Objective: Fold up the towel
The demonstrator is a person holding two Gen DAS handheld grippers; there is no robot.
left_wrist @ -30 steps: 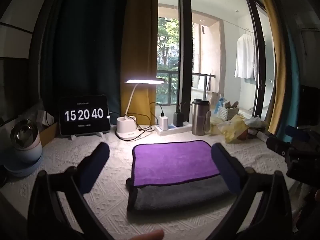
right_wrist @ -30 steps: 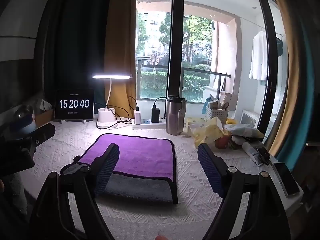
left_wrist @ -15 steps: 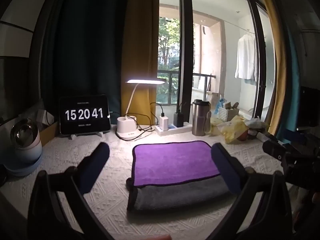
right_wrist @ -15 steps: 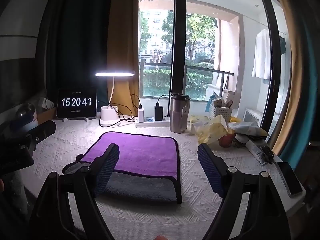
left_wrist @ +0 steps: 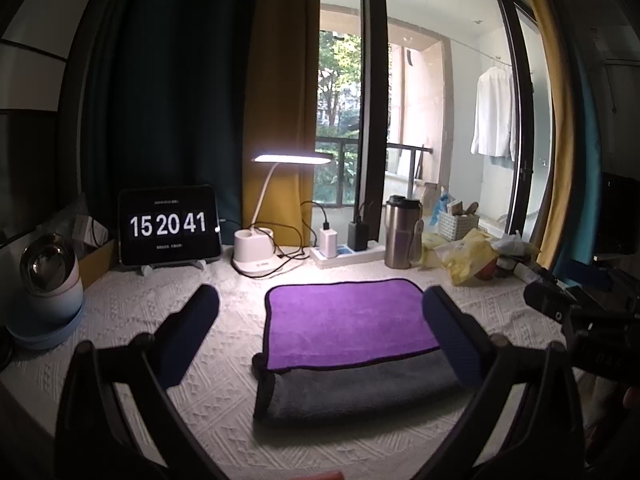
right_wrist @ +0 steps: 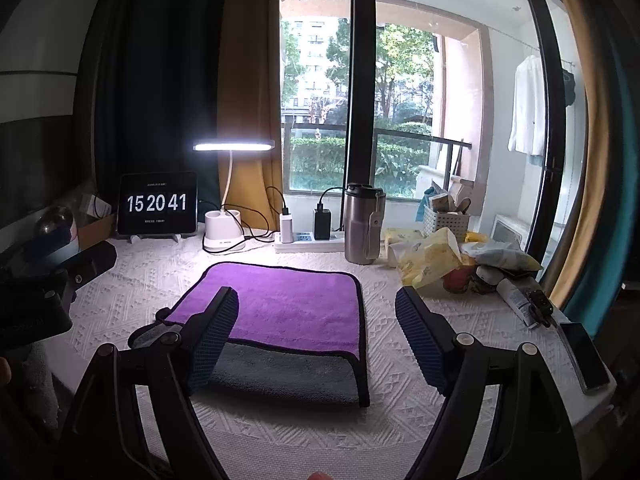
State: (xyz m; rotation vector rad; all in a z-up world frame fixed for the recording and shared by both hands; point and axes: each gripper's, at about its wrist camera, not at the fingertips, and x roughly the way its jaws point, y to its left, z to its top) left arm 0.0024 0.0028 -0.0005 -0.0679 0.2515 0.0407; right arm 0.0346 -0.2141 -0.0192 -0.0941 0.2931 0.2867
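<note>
Two grippers spread wide, nothing held — left gripper [left_wrist: 320,334], right gripper [right_wrist: 316,336], both above the white tablecloth [left_wrist: 224,404]. Purple-and-grey towel [left_wrist: 348,320] lies folded flat mid-table, grey strip nearest. Far left — tablet clock [left_wrist: 169,225] reading 15 20 41.

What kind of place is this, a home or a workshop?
Most likely a home, a table by a balcony door. A white shirt hangs drying outside, a desk lamp and a steel tumbler stand behind the purple towel.
</note>
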